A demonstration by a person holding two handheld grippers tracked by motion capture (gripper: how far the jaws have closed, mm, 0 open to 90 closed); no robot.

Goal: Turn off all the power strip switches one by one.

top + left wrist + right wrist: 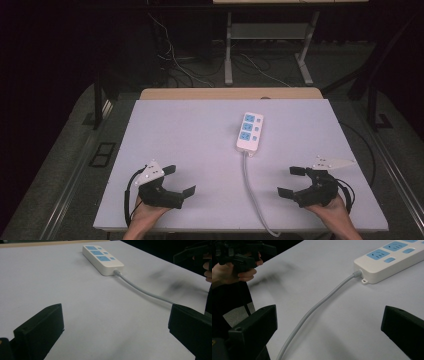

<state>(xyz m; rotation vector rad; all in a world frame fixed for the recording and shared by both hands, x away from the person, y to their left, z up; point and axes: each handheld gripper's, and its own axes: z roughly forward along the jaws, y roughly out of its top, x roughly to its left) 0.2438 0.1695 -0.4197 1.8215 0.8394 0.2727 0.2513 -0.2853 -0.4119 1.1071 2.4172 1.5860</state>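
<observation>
White tabletop (190, 130) holds a power strip (250, 131), its cable (251, 192) between both grippers' spread fingers.

A white power strip (249, 132) with three blue sockets and small blue switches lies flat on the counter (190, 130), just right of centre, toward one o'clock. Its grey cord (251, 190) trails toward six o'clock, over the near edge.

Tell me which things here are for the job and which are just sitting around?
For the job:
- power strip, white with blue sockets
- its grey cable, running off the table's near edge
- left gripper, jaws wide apart, holding nothing
- right gripper, jaws wide apart, holding nothing

Just lying about:
- white table
- loose wires on the floor behind it
- desk frame legs farther back
</observation>
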